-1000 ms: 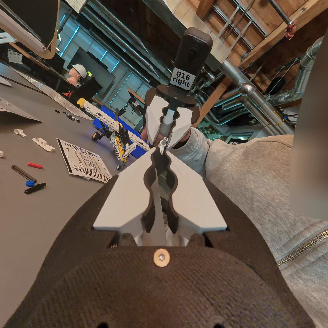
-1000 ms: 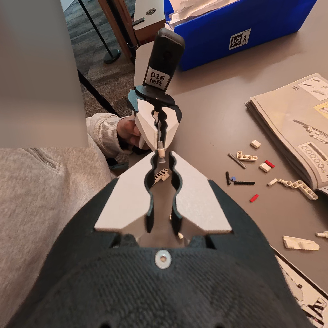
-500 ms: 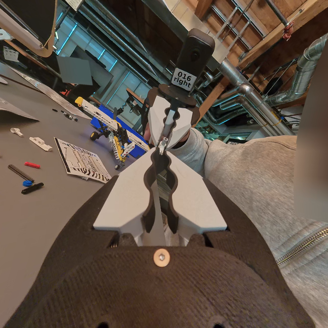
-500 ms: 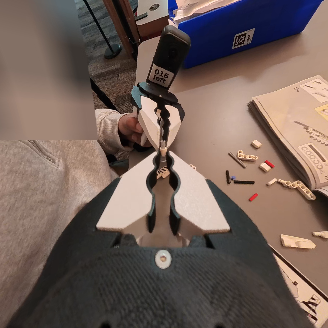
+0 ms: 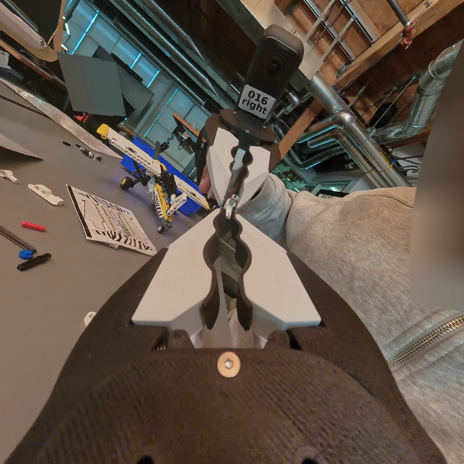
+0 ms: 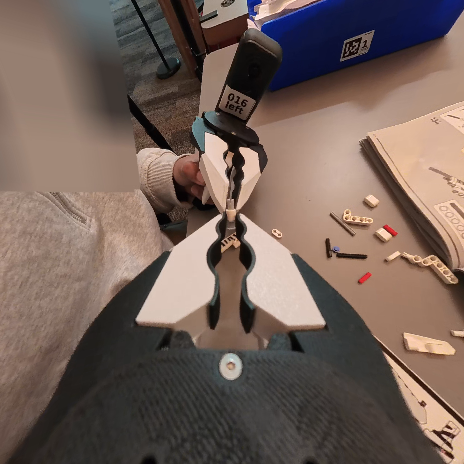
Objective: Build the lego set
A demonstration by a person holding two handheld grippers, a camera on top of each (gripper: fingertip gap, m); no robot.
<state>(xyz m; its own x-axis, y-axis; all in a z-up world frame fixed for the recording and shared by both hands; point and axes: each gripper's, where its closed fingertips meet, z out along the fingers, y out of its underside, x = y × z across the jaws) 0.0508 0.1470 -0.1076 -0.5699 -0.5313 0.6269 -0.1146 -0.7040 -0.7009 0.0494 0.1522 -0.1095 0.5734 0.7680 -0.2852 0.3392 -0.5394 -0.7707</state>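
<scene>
Since the earlier frames the two grippers have drawn closer, tip to tip, above the table's near edge. The left gripper (image 5: 227, 213) is pinched closed on a small white connector piece (image 5: 229, 206), which sticks out just beyond its fingertips. The right gripper (image 6: 230, 219) clamps the same piece (image 6: 230, 214) from the opposite end. Left of the left fingers, well apart, stands the partly built model (image 5: 155, 180) beside a sticker sheet (image 5: 110, 223).

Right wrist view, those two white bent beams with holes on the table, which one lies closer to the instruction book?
The longer bent beam: its far end reaches the edge of the instruction book. The shorter bent beam lies apart from it, beside a grey rod.
</scene>
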